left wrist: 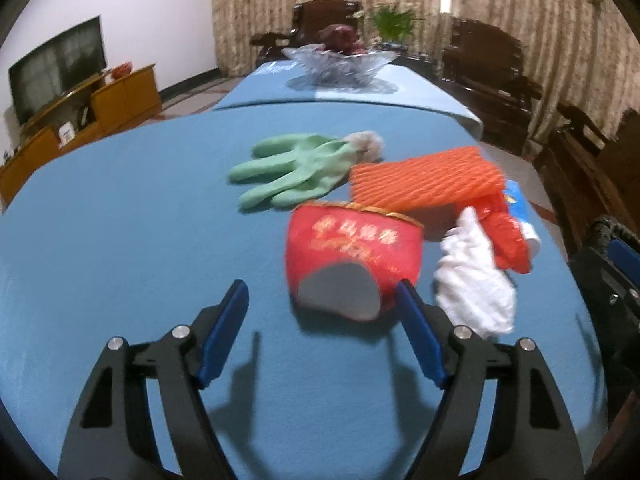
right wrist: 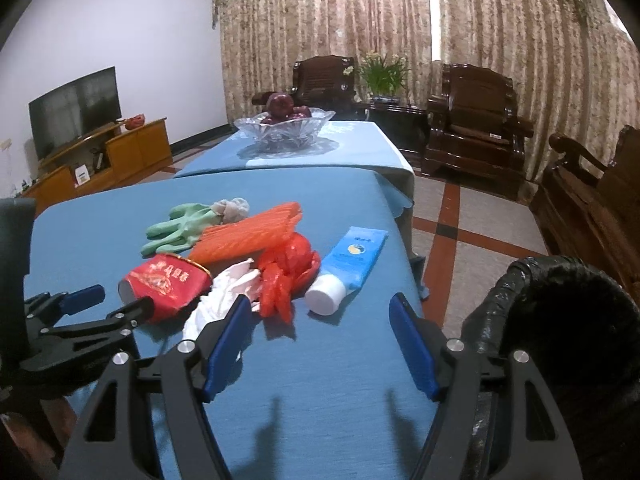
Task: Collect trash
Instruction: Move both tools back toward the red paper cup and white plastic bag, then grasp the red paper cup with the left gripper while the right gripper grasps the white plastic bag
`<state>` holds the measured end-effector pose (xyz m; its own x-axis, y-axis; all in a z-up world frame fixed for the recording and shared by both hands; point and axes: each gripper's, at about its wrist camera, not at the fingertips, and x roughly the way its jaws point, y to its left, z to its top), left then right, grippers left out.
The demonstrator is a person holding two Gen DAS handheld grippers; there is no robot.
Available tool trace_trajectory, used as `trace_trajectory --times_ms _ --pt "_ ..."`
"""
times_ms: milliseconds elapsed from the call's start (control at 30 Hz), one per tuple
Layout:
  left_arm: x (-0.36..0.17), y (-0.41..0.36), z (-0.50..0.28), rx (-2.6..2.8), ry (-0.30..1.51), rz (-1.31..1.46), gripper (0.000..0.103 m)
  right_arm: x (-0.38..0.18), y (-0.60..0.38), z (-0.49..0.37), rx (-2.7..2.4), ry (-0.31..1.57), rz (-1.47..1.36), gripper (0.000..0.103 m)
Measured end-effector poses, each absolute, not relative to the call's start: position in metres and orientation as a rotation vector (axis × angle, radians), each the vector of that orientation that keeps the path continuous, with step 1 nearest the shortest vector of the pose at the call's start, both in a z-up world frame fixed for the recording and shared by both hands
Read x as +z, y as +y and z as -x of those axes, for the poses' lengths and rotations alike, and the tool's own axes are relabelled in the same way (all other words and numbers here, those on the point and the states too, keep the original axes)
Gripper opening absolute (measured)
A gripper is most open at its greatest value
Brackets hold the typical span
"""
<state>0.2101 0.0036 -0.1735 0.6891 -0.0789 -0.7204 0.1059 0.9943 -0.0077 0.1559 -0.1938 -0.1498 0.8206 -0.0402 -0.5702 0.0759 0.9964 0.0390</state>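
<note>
A pile of trash lies on the blue table [left wrist: 100,240]. A red paper cup [left wrist: 352,256] lies on its side, just ahead of my open left gripper [left wrist: 320,300], whose right finger nearly touches it. Beside it lie crumpled white tissue [left wrist: 476,284], a red plastic bag [left wrist: 508,232], orange foam netting [left wrist: 424,180] and a green glove [left wrist: 288,172]. In the right wrist view my open right gripper [right wrist: 320,312] hovers just short of a blue tube [right wrist: 348,264], the red bag [right wrist: 288,268] and the tissue [right wrist: 228,292]. The cup [right wrist: 164,284] lies by the left gripper [right wrist: 116,304].
A bin lined with a black bag [right wrist: 560,320] stands off the table's right edge. A glass fruit bowl [right wrist: 284,128] sits on the far table section. Dark wooden chairs [right wrist: 476,128] stand on the right, a TV cabinet [right wrist: 100,160] on the left.
</note>
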Motion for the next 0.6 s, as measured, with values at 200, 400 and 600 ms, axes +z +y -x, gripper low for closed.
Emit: trace_trajectory --times_ms 200,400,600 --pt "-0.168 0.018 -0.211 -0.111 0.796 0.006 0.087 -0.152 -0.191 -0.157 -0.051 0.613 -0.064 0.07" --pt "-0.17 0.01 -0.228 -0.129 0.808 0.012 0.09 -0.152 -0.191 -0.158 -0.051 0.614 -0.054 0.07" --pt "-0.183 0.008 -0.245 -0.14 0.865 0.053 0.09 -0.152 -0.192 -0.158 -0.05 0.618 -0.054 0.07"
